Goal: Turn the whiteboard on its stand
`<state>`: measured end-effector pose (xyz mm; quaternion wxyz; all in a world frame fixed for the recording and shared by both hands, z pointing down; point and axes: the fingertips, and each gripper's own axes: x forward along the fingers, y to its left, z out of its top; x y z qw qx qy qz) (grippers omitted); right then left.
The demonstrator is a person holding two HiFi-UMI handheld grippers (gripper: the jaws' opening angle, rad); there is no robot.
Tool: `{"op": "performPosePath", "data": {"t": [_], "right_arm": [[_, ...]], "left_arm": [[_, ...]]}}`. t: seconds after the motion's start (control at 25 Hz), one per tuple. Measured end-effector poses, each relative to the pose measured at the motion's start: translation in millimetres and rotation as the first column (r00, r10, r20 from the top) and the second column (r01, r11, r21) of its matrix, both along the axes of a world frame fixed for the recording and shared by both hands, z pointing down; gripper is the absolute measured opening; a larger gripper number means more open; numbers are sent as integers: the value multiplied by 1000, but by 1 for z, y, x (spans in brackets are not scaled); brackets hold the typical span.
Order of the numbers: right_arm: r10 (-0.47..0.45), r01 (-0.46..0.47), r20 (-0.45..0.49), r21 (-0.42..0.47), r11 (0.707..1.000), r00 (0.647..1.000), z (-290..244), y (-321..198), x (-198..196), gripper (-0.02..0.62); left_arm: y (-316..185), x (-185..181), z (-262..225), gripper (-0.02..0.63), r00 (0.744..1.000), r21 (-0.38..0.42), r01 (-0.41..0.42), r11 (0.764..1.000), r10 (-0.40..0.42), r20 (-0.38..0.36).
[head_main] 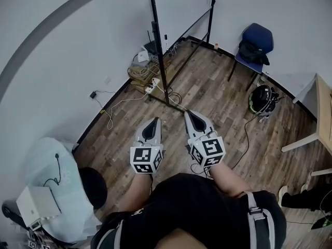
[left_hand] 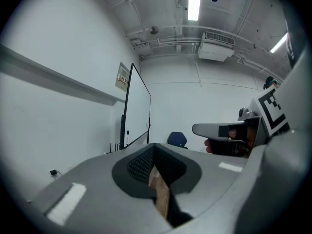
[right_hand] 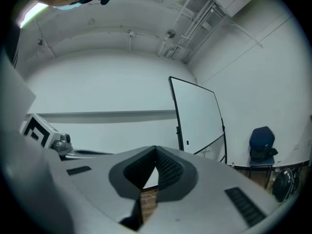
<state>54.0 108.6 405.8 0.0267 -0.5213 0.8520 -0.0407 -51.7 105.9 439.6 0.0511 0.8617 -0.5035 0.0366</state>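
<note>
The whiteboard (right_hand: 197,117) hangs upright in a black-framed stand and shows nearly edge-on in the left gripper view as a whiteboard (left_hand: 138,112). From the head view I see the stand's near post (head_main: 158,51), far post (head_main: 211,9) and floor bar (head_main: 167,104). My left gripper (head_main: 154,121) and right gripper (head_main: 189,113) are held side by side just short of the stand's near foot, touching nothing. Both are shut and empty, with the jaws meeting at the tips in the left gripper (left_hand: 155,147) and right gripper (right_hand: 156,150) views.
Cables and a power strip (head_main: 148,77) lie by the wall behind the stand. A blue chair (head_main: 255,41) with a dark bag stands at the back right, with a black helmet-like object (head_main: 261,99) on the wood floor. A pale table (head_main: 322,113) is at the right, a white box (head_main: 36,204) lower left.
</note>
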Motion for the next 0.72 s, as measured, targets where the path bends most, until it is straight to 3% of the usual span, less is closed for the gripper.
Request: {"op": "performPosePath", "data": {"t": [0.36,0.72], "right_arm": [[-23,21,-49,-27,999,999,17,19,-52,5],[-29,25,-72,-56,998,997,32,24,-72,5]], "left_arm": [[24,-36,13,9,999,-10,-30,999,30,-22],[34,-64,26,9,999,-22,-18,1000,18,-32]]}}
